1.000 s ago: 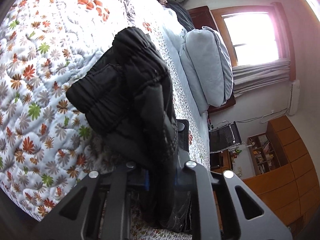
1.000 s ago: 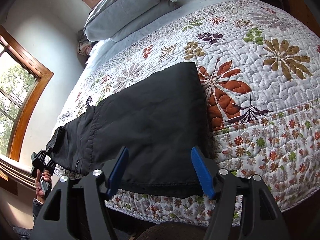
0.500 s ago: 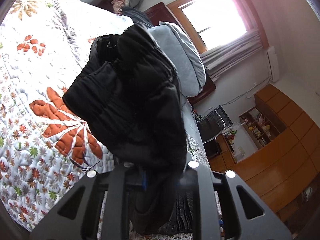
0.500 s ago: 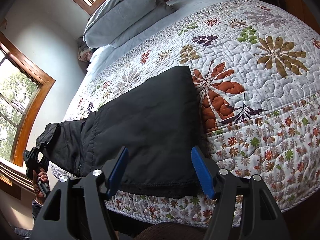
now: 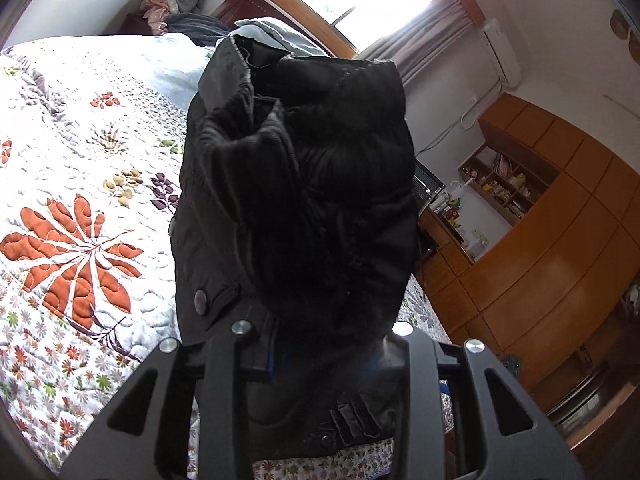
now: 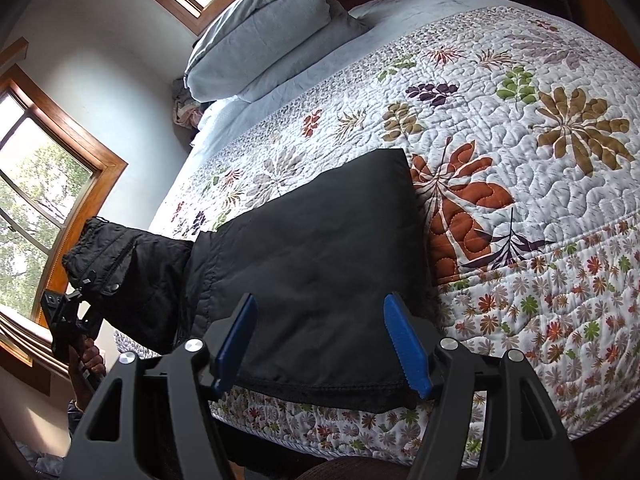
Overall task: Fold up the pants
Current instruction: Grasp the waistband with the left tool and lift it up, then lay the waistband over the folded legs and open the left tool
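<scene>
Waistband lifted higher — pants [image 5: 304, 184] apparently between opening left tongs [image 5: 324, 352].

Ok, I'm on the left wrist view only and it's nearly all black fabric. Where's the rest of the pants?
Observer: The leg end of the pants lies flat on the quilt, with the hem at the bed's near edge.
Operator: Is the right gripper on it?
Observer: No. The right gripper hovers open over the hem, one pad on either side, not pinching.
Operator: And my end?
Observer: The left gripper holds the waist end raised past the bed's edge, clear of the quilt. Its jaws have just been opening, with fabric between them.
</scene>
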